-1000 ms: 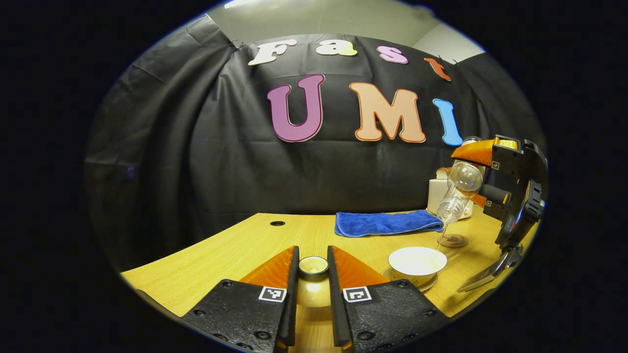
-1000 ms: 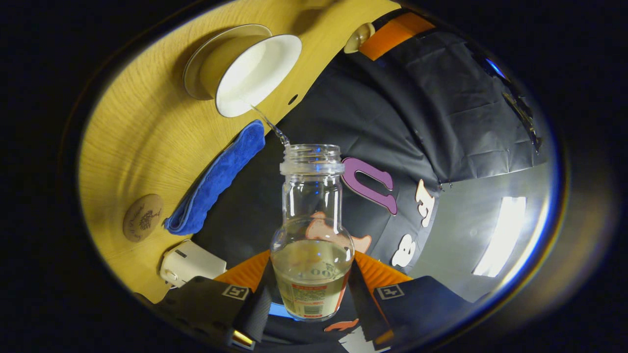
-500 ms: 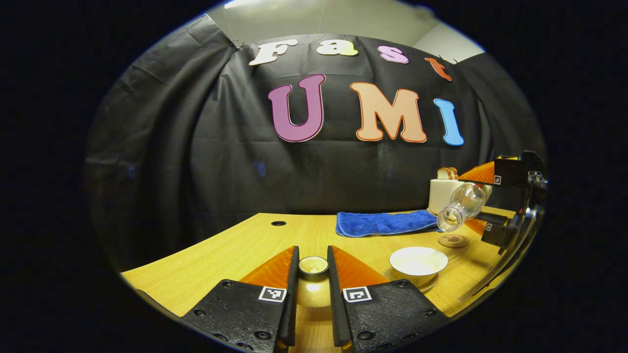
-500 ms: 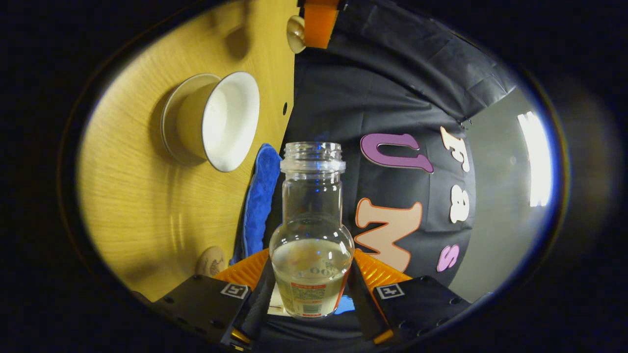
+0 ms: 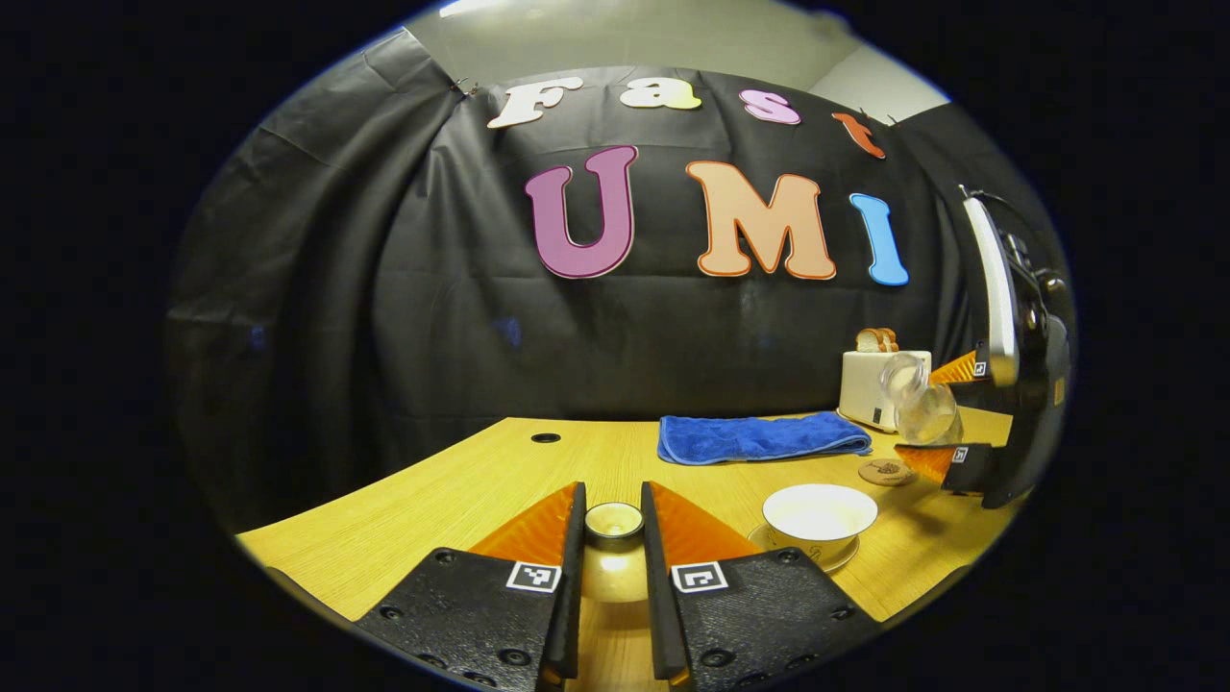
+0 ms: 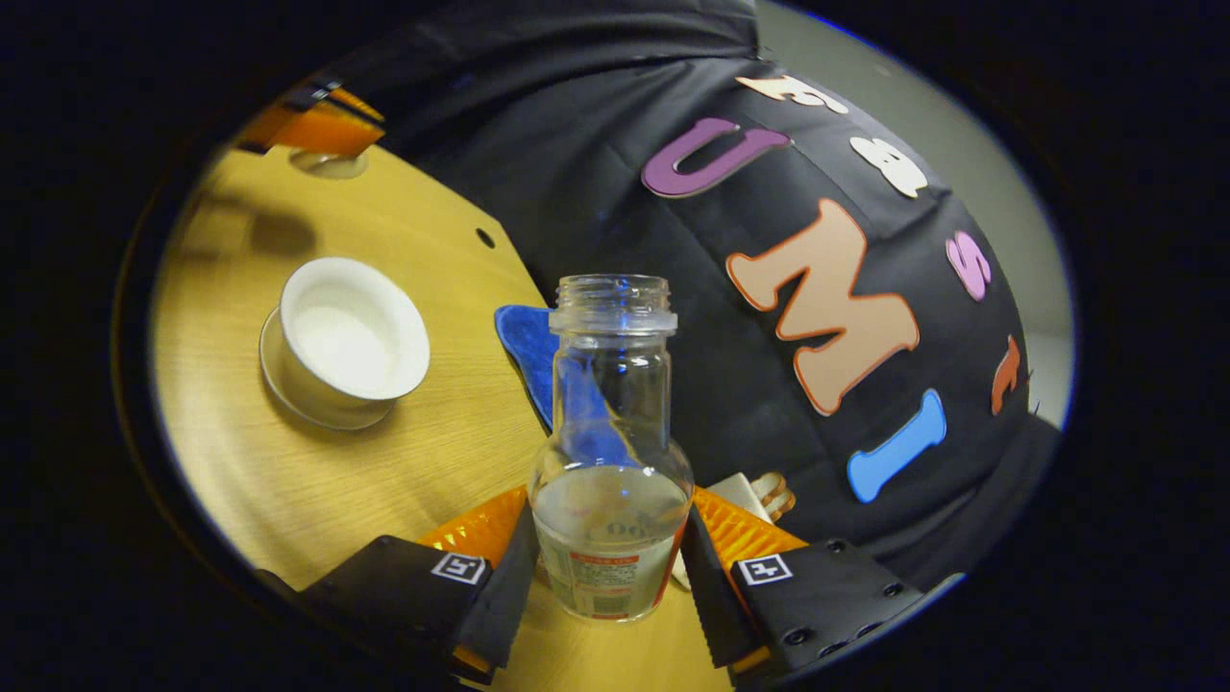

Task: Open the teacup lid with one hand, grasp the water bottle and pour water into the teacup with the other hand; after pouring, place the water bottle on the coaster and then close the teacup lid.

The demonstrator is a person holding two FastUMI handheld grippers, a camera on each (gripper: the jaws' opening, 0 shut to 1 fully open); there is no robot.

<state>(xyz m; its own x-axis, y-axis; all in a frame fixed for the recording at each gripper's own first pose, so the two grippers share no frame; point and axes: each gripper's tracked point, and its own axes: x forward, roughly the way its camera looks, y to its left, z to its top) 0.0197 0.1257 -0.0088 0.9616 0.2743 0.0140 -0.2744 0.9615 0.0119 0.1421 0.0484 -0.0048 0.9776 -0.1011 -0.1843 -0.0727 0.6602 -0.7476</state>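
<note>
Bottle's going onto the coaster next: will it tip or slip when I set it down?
The bottle looks like smooth clear glass, so probably slippery between the right gripper fingers. Water sits low in its wide base under a narrow neck, so it should stand steadily. The coaster looks small; set it down centred.

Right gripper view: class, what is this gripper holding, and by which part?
The right gripper holds the water bottle by its wide lower body, jaws on either side.
</note>
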